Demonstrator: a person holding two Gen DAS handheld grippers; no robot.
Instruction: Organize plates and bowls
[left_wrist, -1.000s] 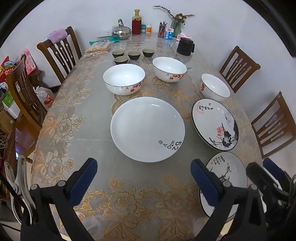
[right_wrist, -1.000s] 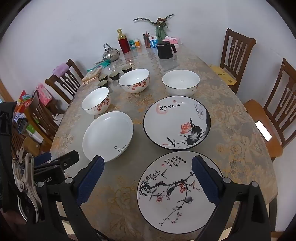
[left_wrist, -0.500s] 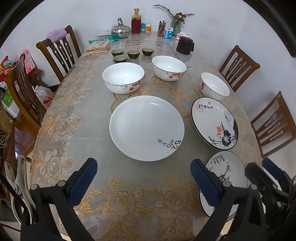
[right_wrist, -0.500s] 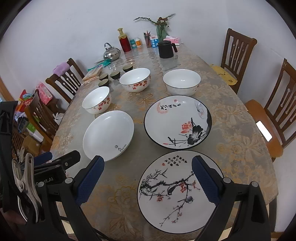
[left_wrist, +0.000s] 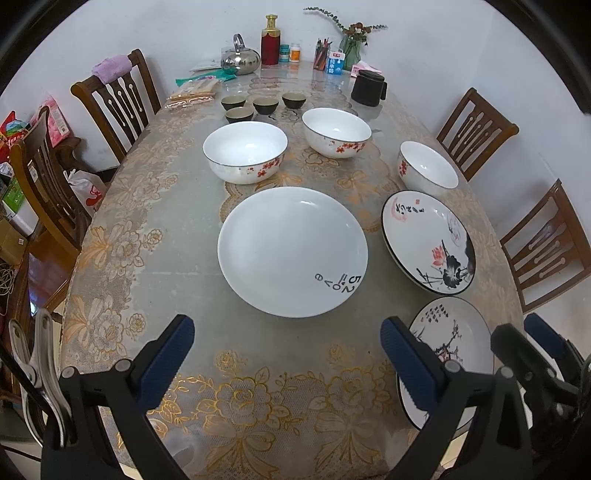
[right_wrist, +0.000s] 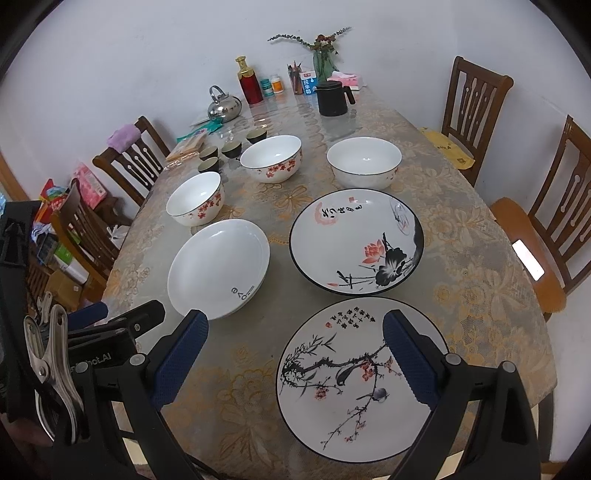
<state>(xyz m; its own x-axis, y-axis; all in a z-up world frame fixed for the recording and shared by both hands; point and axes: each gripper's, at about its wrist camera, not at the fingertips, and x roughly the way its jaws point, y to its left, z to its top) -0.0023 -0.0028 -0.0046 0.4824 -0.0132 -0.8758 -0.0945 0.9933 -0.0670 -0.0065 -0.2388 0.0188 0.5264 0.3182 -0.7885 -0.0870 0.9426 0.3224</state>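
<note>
We see a long table (left_wrist: 177, 229) under a gold-flowered lace cloth, with wooden chairs (right_wrist: 476, 110) drawn up along both long sides. On it, the near row holds a plain white plate (left_wrist: 291, 251) on the left, a lotus plate (right_wrist: 356, 247) to its right, and a branch-and-bird plate (right_wrist: 354, 384) nearest us, close to the table's near right edge. The three plates lie just beside one another without touching. Behind them stand three white bowls with red blossoms: a left bowl (left_wrist: 245, 151), a middle bowl (left_wrist: 336, 133) and a right bowl (right_wrist: 364, 160), set apart from one another, with bare cloth along the table's left side and near edge. Four small dark cups (left_wrist: 264, 105) cluster beyond the bowls, near a black mug (right_wrist: 332, 98) and a steel kettle (left_wrist: 240, 59) at the far end. Our left gripper (left_wrist: 286, 345) hangs over the near edge in front of the white plate, jaws spread wide and holding nothing. Our right gripper (right_wrist: 295, 341) hovers above the branch-and-bird plate, its blue pads (right_wrist: 404, 350) also wide apart and holding nothing.
</note>
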